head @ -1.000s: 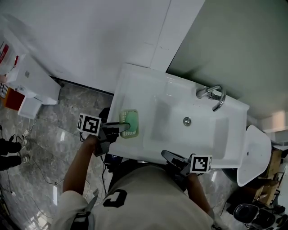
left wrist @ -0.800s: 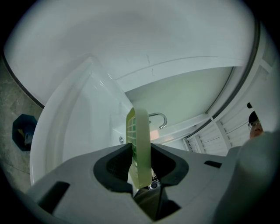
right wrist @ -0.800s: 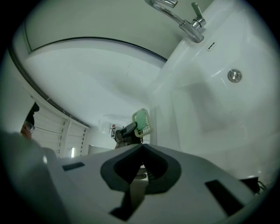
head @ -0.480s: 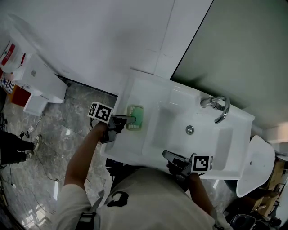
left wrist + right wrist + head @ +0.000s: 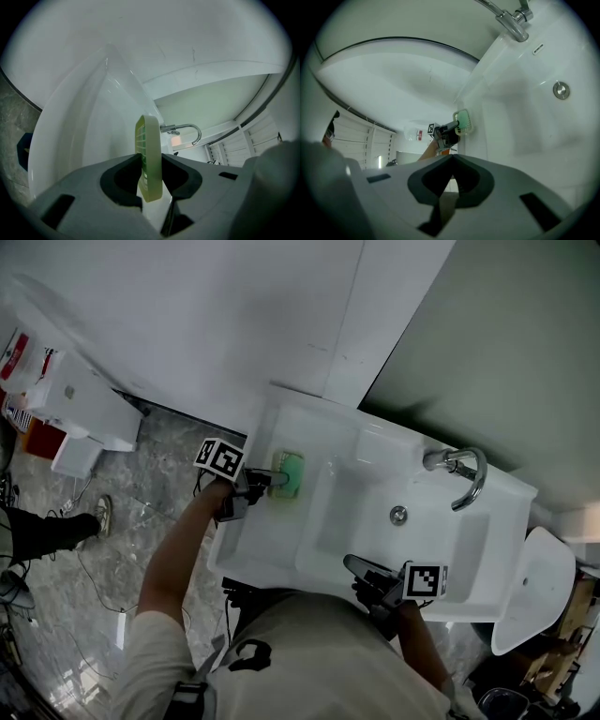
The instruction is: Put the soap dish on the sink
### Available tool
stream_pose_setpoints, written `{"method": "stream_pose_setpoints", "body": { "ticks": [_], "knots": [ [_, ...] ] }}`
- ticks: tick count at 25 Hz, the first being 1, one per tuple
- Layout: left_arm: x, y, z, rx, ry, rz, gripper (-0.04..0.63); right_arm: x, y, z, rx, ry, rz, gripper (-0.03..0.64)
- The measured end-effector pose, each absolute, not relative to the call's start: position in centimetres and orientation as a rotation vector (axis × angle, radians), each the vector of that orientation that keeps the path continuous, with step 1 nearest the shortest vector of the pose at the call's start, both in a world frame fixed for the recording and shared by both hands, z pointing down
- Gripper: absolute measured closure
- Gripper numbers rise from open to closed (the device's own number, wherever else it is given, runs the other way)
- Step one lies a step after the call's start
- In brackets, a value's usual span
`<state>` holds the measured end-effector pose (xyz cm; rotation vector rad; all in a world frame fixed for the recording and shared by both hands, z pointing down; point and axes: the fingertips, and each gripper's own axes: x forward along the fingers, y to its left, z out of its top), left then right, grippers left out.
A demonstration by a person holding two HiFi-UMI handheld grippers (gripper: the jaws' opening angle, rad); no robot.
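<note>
The green soap dish [image 5: 290,474] hangs just above the left ledge of the white sink [image 5: 281,554], and I cannot tell whether it touches the ledge. My left gripper [image 5: 273,480] is shut on its near edge. In the left gripper view the dish [image 5: 149,150] stands on edge between the jaws of that gripper [image 5: 151,163], and its grid is visible. My right gripper [image 5: 354,566] hovers at the sink's front rim, shut and empty [image 5: 452,161]. The right gripper view also shows the dish [image 5: 463,121] far off, held by the left gripper.
A chrome faucet [image 5: 461,470] stands at the sink's back right, with the drain [image 5: 398,515] in the basin. A white box [image 5: 84,413] sits on the marble floor at left, near another person's shoe [image 5: 101,514] and cables. A white fixture [image 5: 534,587] stands to the right.
My left gripper has carried the soap dish farther back along the sink's left ledge and lower. The right gripper has shifted only slightly along the front rim.
</note>
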<state>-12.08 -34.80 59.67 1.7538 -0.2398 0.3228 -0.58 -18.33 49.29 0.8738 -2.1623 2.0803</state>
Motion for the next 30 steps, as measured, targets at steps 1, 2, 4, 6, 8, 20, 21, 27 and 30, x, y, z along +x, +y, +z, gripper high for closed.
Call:
{"method": "stream_pose_setpoints", "body": {
  "ticks": [1,2,4,6,8,20,21,27,30],
  "knots": [
    [-12.0,-35.1,59.8,1.752,-0.236,0.324,0.472,-0.7,-18.4,49.3,0.867,-2.165,2.082,0.607],
    [-11.9,-35.3,59.9,1.749,-0.232,0.323,0.472,-0.8,-18.6,49.3,0.857,-2.176,2.072,0.607],
    [-11.7,-35.7,60.1,1.744,-0.229,0.323,0.472,-0.8,-18.9,49.3,0.854,-2.191,2.049,0.607],
    [-11.5,-36.0,60.4,1.741,-0.226,0.321,0.472,-1.0,-19.2,49.2,0.848,-2.208,2.051,0.607],
    [-11.3,-36.2,60.6,1.738,-0.221,0.319,0.472,-0.9,-19.2,49.5,0.868,-2.180,2.078,0.607],
    [-11.1,-37.5,61.6,1.742,-0.235,0.344,0.472,-1.2,-19.3,49.8,0.873,-2.166,2.081,0.607],
    [-11.2,-37.7,61.8,1.746,-0.247,0.351,0.472,-1.2,-19.3,49.8,0.874,-2.167,2.069,0.607],
    [-11.5,-38.4,62.3,1.776,-0.305,0.374,0.471,-0.9,-18.7,50.2,0.898,-2.119,2.100,0.607],
    [-11.9,-38.8,62.5,1.815,-0.362,0.400,0.456,-1.1,-18.6,50.3,0.894,-2.116,2.109,0.607]
  ]
}}
